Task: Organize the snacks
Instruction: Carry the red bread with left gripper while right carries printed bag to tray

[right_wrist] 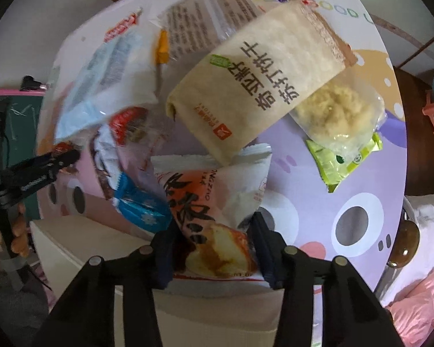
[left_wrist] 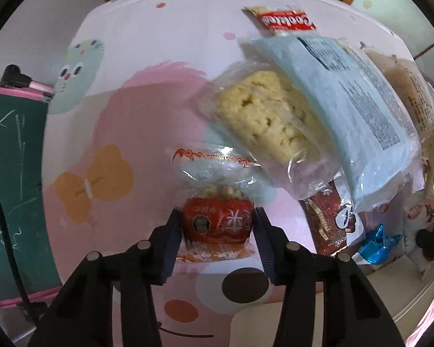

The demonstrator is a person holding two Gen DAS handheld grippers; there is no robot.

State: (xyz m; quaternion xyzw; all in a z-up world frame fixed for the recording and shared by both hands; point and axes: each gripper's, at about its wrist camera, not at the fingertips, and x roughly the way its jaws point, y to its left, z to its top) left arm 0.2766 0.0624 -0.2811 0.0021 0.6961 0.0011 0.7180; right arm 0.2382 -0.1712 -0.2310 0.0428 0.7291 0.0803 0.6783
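Observation:
My left gripper [left_wrist: 218, 228] is shut on a red-labelled clear snack packet [left_wrist: 217, 222], held just above the cartoon-printed table [left_wrist: 130, 57]. A clear bag of yellow puffed cake [left_wrist: 263, 118] and a pale blue packet [left_wrist: 347, 98] lie right of it. My right gripper [right_wrist: 214, 248] is shut on a white and orange cake packet [right_wrist: 214, 217] near the table's front edge. A beige cracker pack [right_wrist: 260, 81] lies just beyond it. The left gripper [right_wrist: 58, 162] shows at the left of the right wrist view.
A red Cookies packet [left_wrist: 286, 20] lies far back. A dark red packet [left_wrist: 329, 219] and a blue foil candy [left_wrist: 382, 243] lie to the right. A green packet [right_wrist: 341, 159] and a puffed cake bag [right_wrist: 338, 115] sit right. A green chalkboard [left_wrist: 11, 173] stands left.

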